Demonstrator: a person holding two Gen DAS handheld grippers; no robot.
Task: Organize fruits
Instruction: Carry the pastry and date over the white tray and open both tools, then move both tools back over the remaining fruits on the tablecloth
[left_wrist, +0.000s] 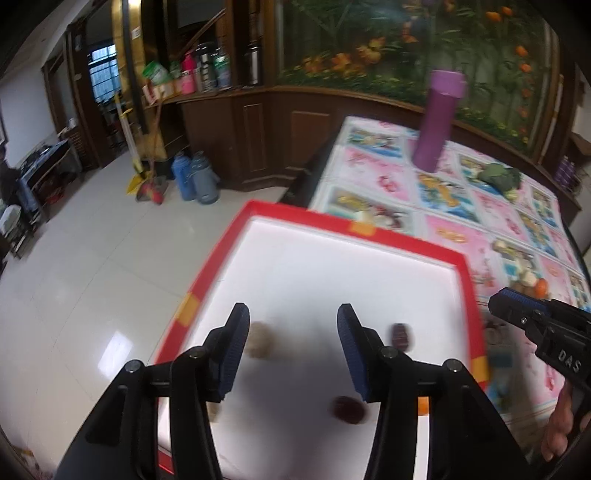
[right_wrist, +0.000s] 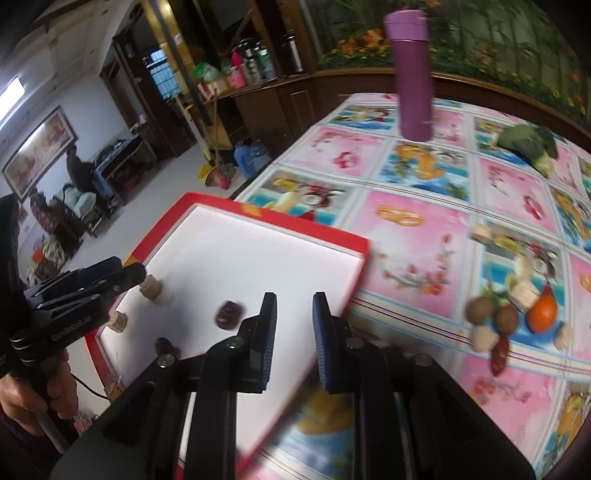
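From my left wrist, my left claw (left_wrist: 291, 325) hangs over the red-rimmed white tray (left_wrist: 406, 247), fingers apart and holding nothing. A pale chunk (left_wrist: 260, 338) lies just beside the left finger, a dark fruit (left_wrist: 400, 334) just past the right one and another dark fruit (left_wrist: 347, 410) nearer me — all on the tray floor. My right claw (left_wrist: 496, 304) reaches in from the right edge.

From my right wrist, that claw (right_wrist: 294, 308) stands over the tray's near corner, its gap narrow and empty. Further right on the patterned surface (right_wrist: 417, 236) sits the loose pile: two brown round fruits (right_wrist: 493, 314), an orange (right_wrist: 542, 313), pale cubes — and a purple bottle (right_wrist: 412, 74) beyond.
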